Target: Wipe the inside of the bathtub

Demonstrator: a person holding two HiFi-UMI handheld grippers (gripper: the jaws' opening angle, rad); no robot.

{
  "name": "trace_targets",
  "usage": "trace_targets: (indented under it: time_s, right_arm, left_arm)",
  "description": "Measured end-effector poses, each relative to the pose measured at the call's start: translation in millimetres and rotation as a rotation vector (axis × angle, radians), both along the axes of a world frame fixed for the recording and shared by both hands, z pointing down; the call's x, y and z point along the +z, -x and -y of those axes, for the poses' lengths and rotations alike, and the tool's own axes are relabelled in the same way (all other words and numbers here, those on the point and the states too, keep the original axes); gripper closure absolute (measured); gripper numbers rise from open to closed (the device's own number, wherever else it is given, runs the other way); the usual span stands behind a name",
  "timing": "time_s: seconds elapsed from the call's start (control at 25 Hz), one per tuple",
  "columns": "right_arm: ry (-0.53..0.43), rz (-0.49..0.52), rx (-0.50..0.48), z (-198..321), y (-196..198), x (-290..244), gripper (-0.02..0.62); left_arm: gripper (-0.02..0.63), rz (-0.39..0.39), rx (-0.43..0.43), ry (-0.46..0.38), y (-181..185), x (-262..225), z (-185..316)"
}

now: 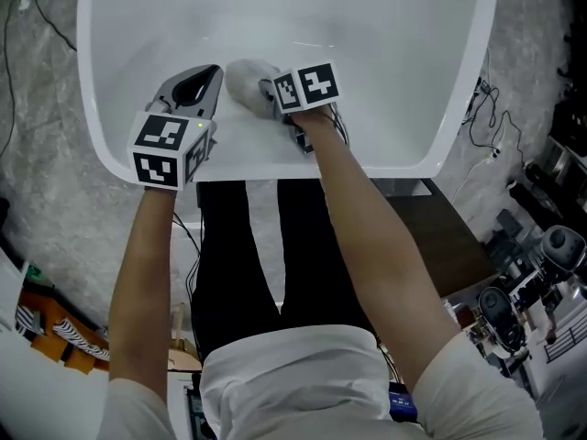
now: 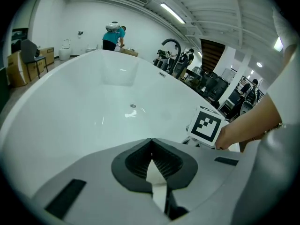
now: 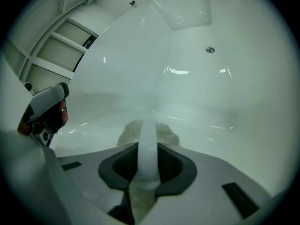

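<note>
Bathtub [image 1: 394,53]: cloth [image 3: 140,131] seemingly against inner wall.
Right gripper [image 3: 148,165]: clamped on cloth.
Left gripper [image 2: 152,159]: closed, empty.

Shot from a camera on the person's head, one view drops steeply past both forearms [image 1: 147,264] to the near end of the white bathtub [image 1: 404,108]. The camera on the left claw [image 2: 152,161] sits low behind its jaws and faces down the tub's length toward the workshop [image 2: 206,78], with its partner's marker cube [image 2: 206,124] at right. The camera on the right claw [image 3: 148,165] looks into the basin from close range. Both claw views share the drain [image 2: 133,106], and all three share the tub's inner wall.
</note>
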State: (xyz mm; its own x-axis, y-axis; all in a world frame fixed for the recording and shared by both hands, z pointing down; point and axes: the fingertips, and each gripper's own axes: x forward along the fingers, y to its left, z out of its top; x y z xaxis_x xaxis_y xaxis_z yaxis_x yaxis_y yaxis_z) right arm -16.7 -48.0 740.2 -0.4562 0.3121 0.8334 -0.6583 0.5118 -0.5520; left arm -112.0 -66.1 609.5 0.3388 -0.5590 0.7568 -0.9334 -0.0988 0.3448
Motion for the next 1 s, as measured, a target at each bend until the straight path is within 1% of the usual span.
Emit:
trace_targets:
  time_s: [0.56, 0.76, 0.88, 1.0]
  right_arm:
    - [-0.033, -0.078, 0.045, 41, -111, 3, 0.496]
    - [-0.036, -0.135, 0.031, 56, -151, 6, 0.497]
    - [-0.043, -0.176, 0.018, 61, -167, 8, 0.497]
    - [-0.057, -0.212, -0.019, 64, -178, 9, 0.497]
  left_arm:
    - [0.594, -0.028, 0.073, -0.014, -84, 10, 30]
    - [0.594, -0.045, 0.088, -0.017, -114, 15, 44]
    - [0.594, -0.051, 0.098, -0.013, -125, 19, 48]
    - [0.594, -0.055, 0.111, -0.006, -131, 25, 50]
